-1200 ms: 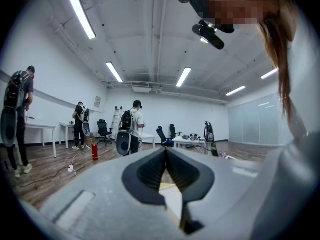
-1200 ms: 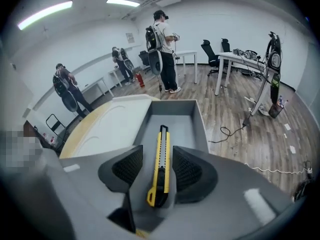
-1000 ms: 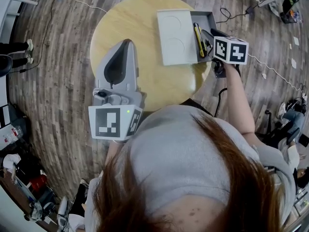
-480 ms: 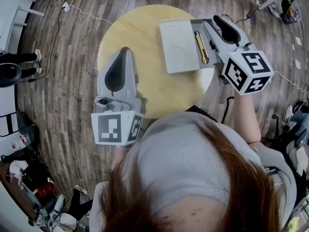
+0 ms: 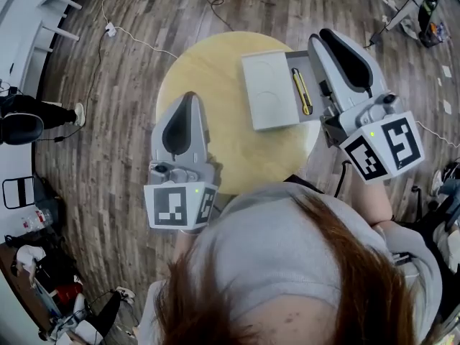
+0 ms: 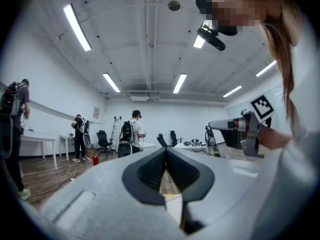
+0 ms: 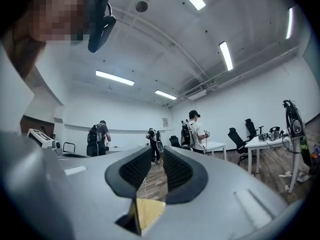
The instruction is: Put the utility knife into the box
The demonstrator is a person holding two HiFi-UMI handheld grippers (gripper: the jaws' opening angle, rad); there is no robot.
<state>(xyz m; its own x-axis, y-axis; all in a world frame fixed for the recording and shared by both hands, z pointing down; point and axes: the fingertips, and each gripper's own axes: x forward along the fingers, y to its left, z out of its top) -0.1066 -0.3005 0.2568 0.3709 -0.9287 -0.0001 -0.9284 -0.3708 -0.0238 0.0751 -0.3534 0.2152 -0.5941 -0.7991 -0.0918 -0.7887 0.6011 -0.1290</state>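
Note:
The yellow utility knife (image 5: 302, 90) lies inside the grey box (image 5: 315, 118) on the round wooden table (image 5: 208, 63), beside the box's open white lid (image 5: 269, 88). My right gripper (image 5: 325, 34) hangs high over the box, pointing level. Its jaws have just been closing; a narrow gap still shows between the pads (image 7: 137, 169) and nothing is in it. My left gripper (image 5: 188, 95) hovers over the table's near left part, its fingertips (image 6: 166, 151) meeting, empty. The right gripper (image 6: 240, 131) also shows at the right of the left gripper view.
The table stands on a wood-plank floor crossed by cables (image 5: 136, 34). Several people with backpacks (image 6: 132, 131) stand far off among desks and office chairs (image 7: 237, 136). A person's legs (image 5: 43, 110) show at the left edge of the head view.
My right gripper has risen from the box and swung from pointing down to level, leaving the knife in the box. The left gripper has lifted slightly.

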